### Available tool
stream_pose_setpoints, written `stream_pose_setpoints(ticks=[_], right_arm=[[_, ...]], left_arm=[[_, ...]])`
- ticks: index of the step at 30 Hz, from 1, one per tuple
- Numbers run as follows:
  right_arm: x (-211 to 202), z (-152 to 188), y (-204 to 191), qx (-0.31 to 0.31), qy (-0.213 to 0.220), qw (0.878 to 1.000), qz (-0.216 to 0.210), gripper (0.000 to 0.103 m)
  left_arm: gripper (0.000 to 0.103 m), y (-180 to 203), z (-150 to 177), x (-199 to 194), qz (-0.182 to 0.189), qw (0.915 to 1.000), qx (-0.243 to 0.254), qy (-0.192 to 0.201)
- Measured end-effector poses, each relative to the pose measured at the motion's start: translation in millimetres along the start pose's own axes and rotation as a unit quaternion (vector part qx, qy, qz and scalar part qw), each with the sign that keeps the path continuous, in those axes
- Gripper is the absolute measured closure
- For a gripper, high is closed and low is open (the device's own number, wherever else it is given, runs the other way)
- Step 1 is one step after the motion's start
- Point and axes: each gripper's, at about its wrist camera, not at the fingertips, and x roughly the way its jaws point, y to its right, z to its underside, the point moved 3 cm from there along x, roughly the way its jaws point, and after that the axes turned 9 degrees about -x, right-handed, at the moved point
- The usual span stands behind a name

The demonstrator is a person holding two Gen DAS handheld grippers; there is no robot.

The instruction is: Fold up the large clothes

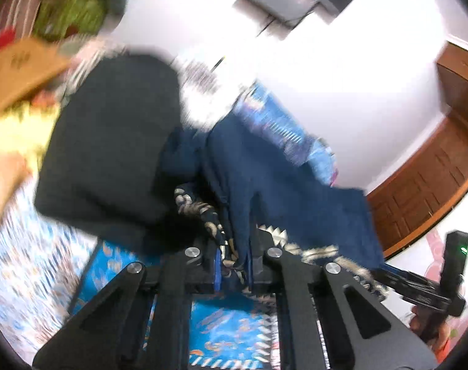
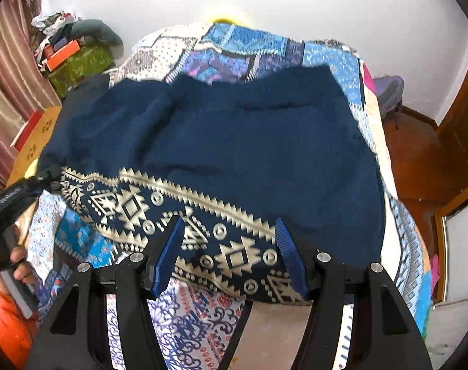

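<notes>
A large navy garment [image 2: 234, 141] with a gold geometric border band [image 2: 178, 215] lies spread on a patchwork bedspread [image 2: 243, 49]. My right gripper [image 2: 230, 240] is open, its blue-padded fingers [image 2: 169, 246] standing apart over the patterned border at the near edge. My left gripper [image 1: 234, 262] is shut on the garment's patterned hem and holds bunched navy cloth [image 1: 264, 185] lifted; it also shows at the left edge of the right wrist view [image 2: 15, 197]. The left wrist view is motion-blurred.
A black cloth or cushion [image 1: 110, 148] lies left of the lifted cloth. A cardboard box [image 2: 36, 145] and a green box with clutter [image 2: 79, 61] stand left of the bed. A wooden door [image 1: 434, 178] and wooden floor [image 2: 418, 160] are on the right.
</notes>
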Motion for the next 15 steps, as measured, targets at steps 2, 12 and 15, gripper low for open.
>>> stream_pose_setpoints(ticks=[2, 12, 15], right_arm=[[-1, -13, -3, -0.004, 0.01, 1.0, -0.005, 0.045], [64, -34, -57, -0.036, -0.053, 0.994, -0.092, 0.043], [81, -26, -58, -0.014, -0.08, 0.987, -0.138, 0.043]], left_arm=[[0.094, 26, -12, -13, 0.007, 0.9996, 0.026, 0.012], [0.094, 93, -35, -47, 0.039, 0.9938, 0.092, 0.047], [0.094, 114, -29, -39, 0.027, 0.9908, 0.126, 0.041]])
